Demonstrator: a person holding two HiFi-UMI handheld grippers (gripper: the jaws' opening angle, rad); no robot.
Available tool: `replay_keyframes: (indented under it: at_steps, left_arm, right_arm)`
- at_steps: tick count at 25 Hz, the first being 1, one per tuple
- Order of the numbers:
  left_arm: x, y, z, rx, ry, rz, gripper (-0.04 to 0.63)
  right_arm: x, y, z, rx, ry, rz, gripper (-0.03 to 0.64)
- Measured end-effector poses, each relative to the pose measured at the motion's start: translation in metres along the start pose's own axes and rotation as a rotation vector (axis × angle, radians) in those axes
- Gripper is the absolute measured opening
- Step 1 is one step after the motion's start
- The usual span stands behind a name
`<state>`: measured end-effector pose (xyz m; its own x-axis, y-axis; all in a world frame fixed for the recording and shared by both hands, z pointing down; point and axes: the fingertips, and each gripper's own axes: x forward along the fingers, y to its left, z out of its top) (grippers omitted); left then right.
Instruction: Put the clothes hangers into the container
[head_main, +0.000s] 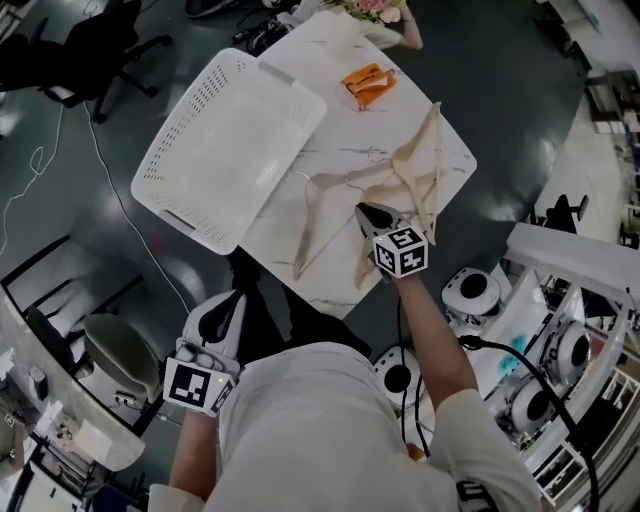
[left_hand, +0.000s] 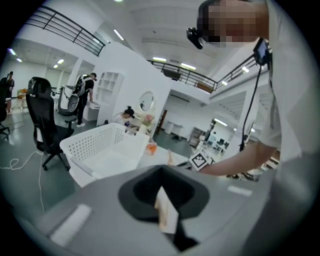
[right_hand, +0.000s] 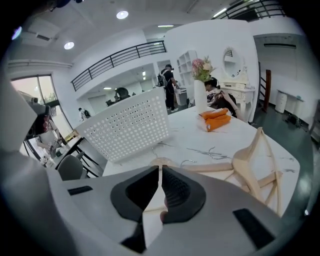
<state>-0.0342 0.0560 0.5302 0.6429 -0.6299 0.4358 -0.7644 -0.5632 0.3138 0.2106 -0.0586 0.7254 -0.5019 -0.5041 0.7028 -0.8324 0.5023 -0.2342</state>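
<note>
On my feed the basket (head_main: 225, 150) at upper left is plain white, its walls dotted with rows of small holes. The table (head_main: 335, 130) is white marble with thin grey veins. The hangers (right_hand: 247, 146) are pale beige wood with silvery wire hooks. An orange object (head_main: 368, 85) shows at top centre. I see a dark grey-green, glossy floor (head_main: 500, 70) and a black chair (head_main: 95, 45) in the top left corner. The right gripper (head_main: 365, 212) and left gripper (head_main: 232, 300) are grey, black inside the jaws, and their cubes carry black-and-white square markers. The flowers (right_hand: 201, 67) are pink and their vase (right_hand: 200, 100) white.
</note>
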Motion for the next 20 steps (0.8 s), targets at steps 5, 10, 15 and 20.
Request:
replay_keyframes:
  at_steps: [5,10,15,20]
  left_arm:
    - [0.001,0.007,-0.009,-0.025,0.017,0.001,0.002]
    - [0.000,0.013,-0.010,-0.038,0.020,0.007,0.002]
    - [-0.003,0.027,-0.015,-0.052,0.032,0.030,0.002]
    - [-0.007,0.038,-0.018,-0.068,0.039,0.049,0.002]
  right_arm:
    - [0.025,-0.014,-0.006,-0.023,0.054,-0.020,0.038]
    - [0.050,-0.032,-0.012,-0.096,0.131,-0.060,0.065]
    - [0.077,-0.040,-0.018,-0.231,0.236,-0.068,0.067]
    - [0.092,-0.049,-0.028,-0.441,0.392,-0.102,0.092]
